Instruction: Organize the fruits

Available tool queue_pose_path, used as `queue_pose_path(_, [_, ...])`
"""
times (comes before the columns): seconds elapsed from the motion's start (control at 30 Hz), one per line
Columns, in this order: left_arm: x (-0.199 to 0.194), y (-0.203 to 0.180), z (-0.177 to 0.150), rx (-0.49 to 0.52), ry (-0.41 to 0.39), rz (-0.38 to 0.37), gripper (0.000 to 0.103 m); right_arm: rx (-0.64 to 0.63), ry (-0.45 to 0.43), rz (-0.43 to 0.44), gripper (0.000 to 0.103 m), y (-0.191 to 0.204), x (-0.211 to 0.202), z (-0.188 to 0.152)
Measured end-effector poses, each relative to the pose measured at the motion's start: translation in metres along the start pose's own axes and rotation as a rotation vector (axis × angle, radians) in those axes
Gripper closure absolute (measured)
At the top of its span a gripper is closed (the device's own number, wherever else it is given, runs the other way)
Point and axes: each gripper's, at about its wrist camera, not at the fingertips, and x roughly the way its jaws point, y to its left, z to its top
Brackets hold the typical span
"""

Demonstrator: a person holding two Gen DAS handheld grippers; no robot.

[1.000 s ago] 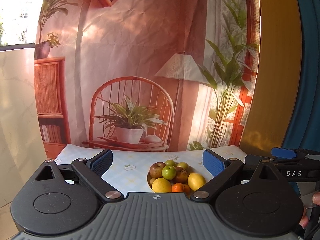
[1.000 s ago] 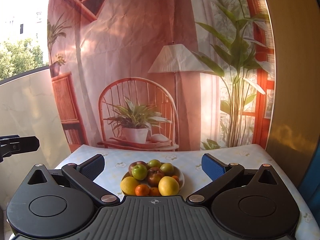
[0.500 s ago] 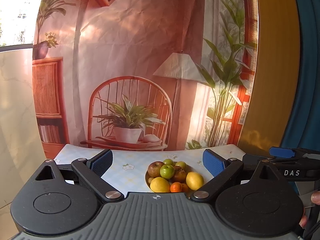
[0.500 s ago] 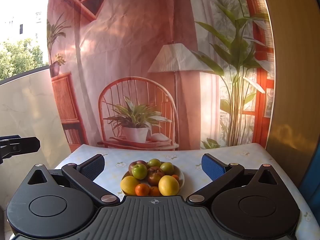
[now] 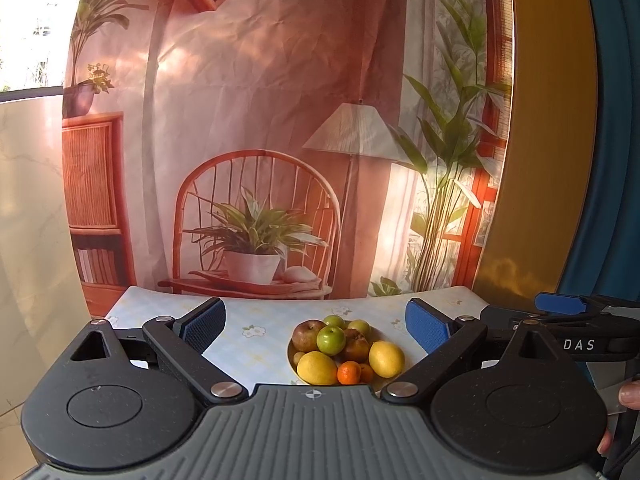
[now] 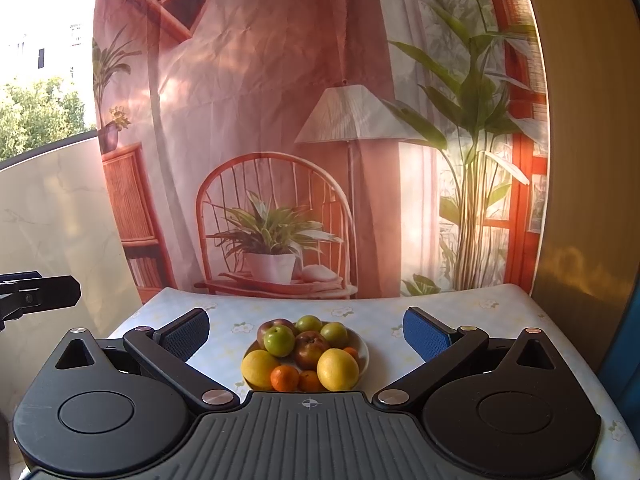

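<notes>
Both wrist views toward fruit plate (image 5: 291,354)

Each handheld black two-finger gripper, the left gripper (image 5: 316,322) and the right gripper (image 6: 306,330), had angled black link arms with silver pivot screws, blue textured fingertip pads (image 5: 424,325), round black side discs and a ribbed grey base plate (image 6: 308,436) bearing a small crosshair mark. White letters "DAS" (image 5: 579,345) marked the right gripper's side.
</notes>
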Motion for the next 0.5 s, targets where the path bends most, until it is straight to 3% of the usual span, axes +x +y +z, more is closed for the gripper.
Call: queue_pose_path(0.5, [0.0020,0.0020,-0.0021,-0.008,0.013,-0.007,0.005,0.003,0.002,-0.002,0.000,-0.0023,0.0002,-0.0028])
